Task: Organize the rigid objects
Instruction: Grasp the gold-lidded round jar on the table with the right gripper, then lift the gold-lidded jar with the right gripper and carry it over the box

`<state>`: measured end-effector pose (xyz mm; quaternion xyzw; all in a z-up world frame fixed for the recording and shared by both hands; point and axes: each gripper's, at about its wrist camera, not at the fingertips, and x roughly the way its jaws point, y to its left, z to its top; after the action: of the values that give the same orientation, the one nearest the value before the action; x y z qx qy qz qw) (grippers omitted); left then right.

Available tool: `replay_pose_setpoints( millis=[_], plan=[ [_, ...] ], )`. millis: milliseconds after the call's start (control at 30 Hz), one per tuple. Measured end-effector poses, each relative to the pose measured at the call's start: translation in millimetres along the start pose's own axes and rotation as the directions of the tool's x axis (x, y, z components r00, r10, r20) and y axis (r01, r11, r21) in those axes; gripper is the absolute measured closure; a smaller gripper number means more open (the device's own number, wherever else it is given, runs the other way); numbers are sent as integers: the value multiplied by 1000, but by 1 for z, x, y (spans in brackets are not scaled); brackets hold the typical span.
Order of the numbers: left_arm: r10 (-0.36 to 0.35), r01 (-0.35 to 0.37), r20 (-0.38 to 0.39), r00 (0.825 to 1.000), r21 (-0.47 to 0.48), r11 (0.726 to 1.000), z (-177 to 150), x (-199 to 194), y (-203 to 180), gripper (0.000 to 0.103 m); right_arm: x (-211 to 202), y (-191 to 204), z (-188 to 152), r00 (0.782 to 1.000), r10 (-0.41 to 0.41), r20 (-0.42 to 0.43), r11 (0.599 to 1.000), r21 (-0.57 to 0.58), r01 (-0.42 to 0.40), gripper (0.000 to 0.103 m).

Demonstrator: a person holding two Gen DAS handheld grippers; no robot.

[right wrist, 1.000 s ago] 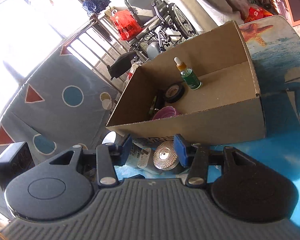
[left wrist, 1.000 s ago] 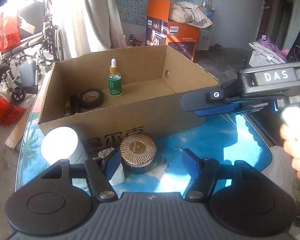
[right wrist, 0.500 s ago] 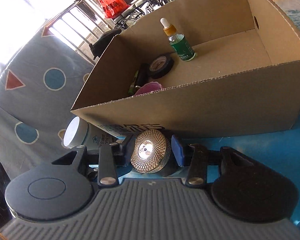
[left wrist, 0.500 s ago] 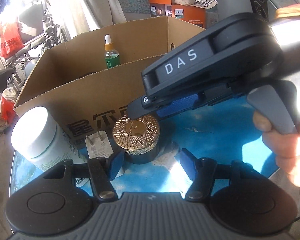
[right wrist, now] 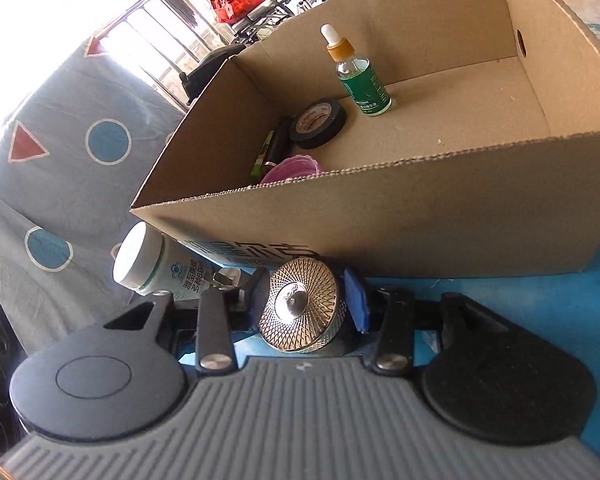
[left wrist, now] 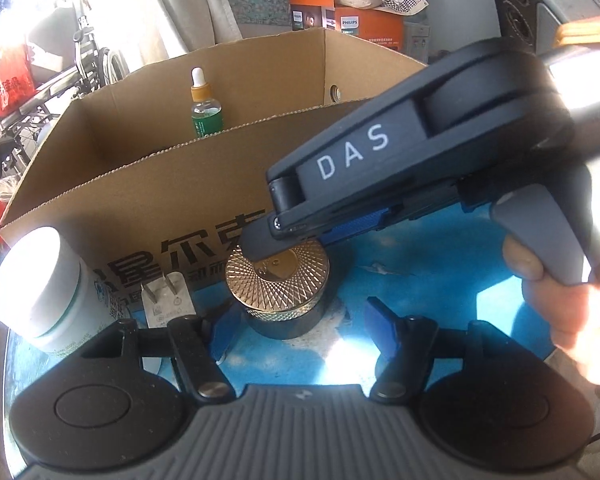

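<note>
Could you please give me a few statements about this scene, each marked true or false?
1. The right gripper straddles the gold-lidded jar. True.
2. The dropper bottle lies on its side. False: it stands upright in the cardboard box.
3. The left gripper holds the white plug adapter. False: it is open and holds nothing.
4. The black tape roll is inside the box. True.
5. The white jar sits in the box. False: it stands outside.

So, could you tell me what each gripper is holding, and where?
Right gripper straddles the jar's gold lid, not visibly clamped. Left gripper holds nothing.
</note>
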<state>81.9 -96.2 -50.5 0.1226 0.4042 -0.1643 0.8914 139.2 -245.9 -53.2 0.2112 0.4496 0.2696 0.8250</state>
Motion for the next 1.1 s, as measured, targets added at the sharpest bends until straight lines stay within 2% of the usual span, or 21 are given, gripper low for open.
replay_pose_setpoints(
  millis=[233, 533, 1100],
  plan=[
    [-58, 57, 1, 998, 68, 996, 1, 0, -26, 35, -30, -21, -14, 999, -25, 33, 998, 50, 24, 62],
    [-141, 141, -11, 990, 155, 978, 0, -4, -59, 35, -72, -50, -42, 994, -65, 86, 988, 143, 52, 61],
    [-80, 82, -18, 997, 183, 980, 15, 19, -57, 36, -80, -61, -48, 992, -68, 103, 980, 192, 48, 61]
  ],
)
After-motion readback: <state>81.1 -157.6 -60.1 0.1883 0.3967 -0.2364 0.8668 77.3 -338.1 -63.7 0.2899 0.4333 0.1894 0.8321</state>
